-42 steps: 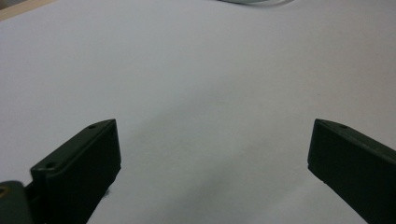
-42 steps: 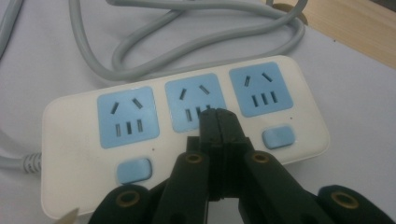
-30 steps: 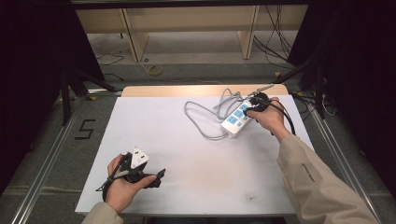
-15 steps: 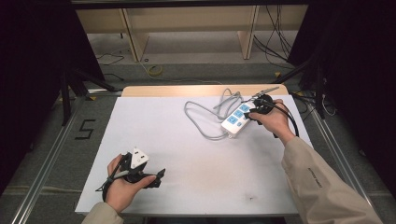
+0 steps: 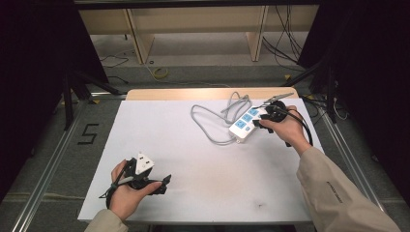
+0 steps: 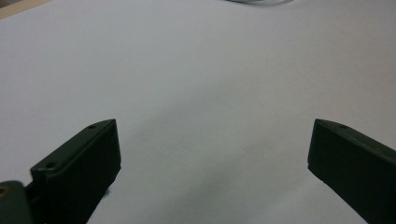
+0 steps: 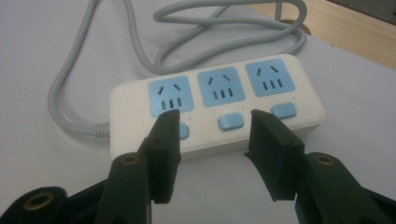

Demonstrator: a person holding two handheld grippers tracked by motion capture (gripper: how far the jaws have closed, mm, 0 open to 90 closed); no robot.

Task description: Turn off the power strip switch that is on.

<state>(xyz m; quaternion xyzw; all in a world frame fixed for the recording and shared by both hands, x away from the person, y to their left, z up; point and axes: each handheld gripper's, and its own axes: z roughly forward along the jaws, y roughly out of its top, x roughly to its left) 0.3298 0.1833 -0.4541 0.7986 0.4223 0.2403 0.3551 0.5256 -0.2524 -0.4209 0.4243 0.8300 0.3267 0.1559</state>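
Observation:
A white power strip with three blue sockets lies at the table's far right, and its grey cable loops to its left. My right gripper sits at the strip's right end. In the right gripper view the power strip lies flat, and the right gripper has its tips over the strip's near edge. Its jaws have just been opening and press on nothing. My left gripper rests near the front left of the table. In the left gripper view it stands wide open over bare white table.
The white table top has a wooden strip along its far edge. Beyond it stand wooden shelf legs with loose cables on the floor. Metal rails run along both sides, and a "5" is marked on the floor at the left.
The right gripper's jaws have opened and the right hand has drawn back slightly from the power strip. The strip and the left hand have stayed put.

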